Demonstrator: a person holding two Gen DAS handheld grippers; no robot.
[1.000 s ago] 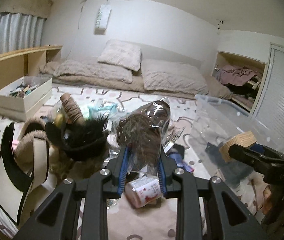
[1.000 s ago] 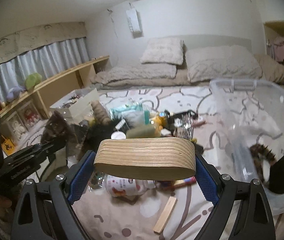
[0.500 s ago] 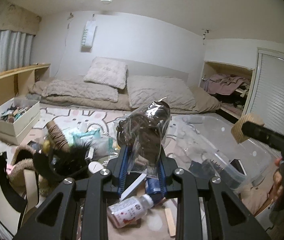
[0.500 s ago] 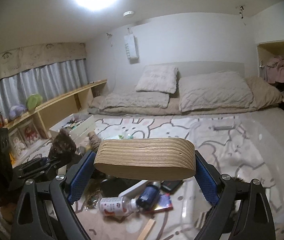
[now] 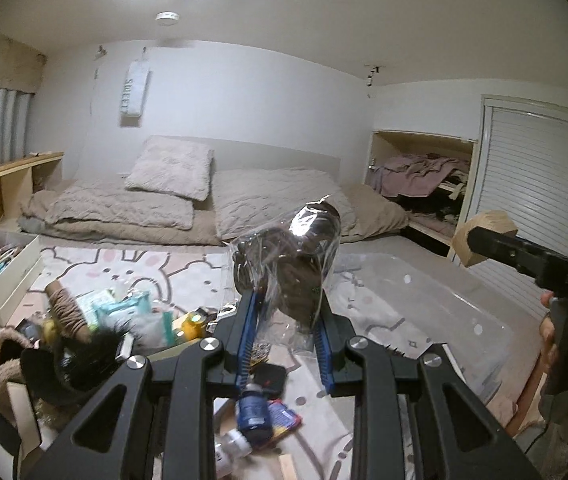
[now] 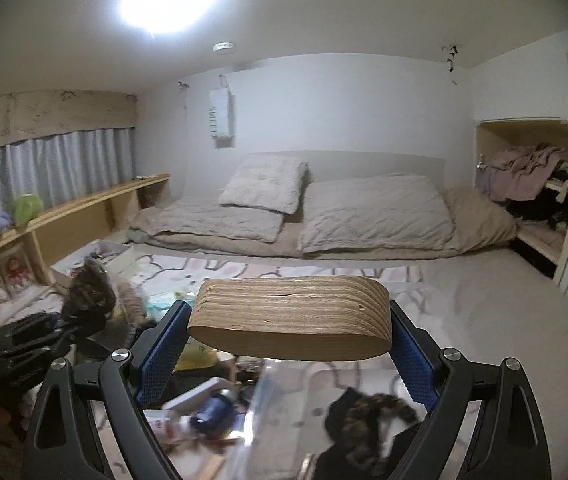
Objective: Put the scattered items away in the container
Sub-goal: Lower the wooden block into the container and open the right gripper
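My left gripper (image 5: 287, 312) is shut on a clear plastic bag of dark brown stuff (image 5: 289, 264), held up above the floor. My right gripper (image 6: 285, 322) is shut on a rounded wooden block (image 6: 288, 328); the block also shows at the right of the left wrist view (image 5: 483, 236). The clear plastic container (image 5: 435, 304) lies on the rug to the right, and its rim (image 6: 260, 408) is under the right gripper, with a black and spotted cloth (image 6: 367, 420) inside. The left gripper and its bag (image 6: 88, 292) show at the left of the right wrist view.
Scattered items lie on the rug: a blue bottle (image 5: 254, 412), a white bottle (image 5: 232, 450), a wood stick (image 5: 287, 466), wipes (image 5: 124, 308), a fuzzy black thing (image 5: 84, 356), slippers (image 5: 8, 364). A white box (image 5: 0, 268) stands left. Bedding (image 5: 204, 204) lies behind.
Both grippers have risen and tilted up, still holding the bag and the block. The right gripper has moved over the container's near rim.
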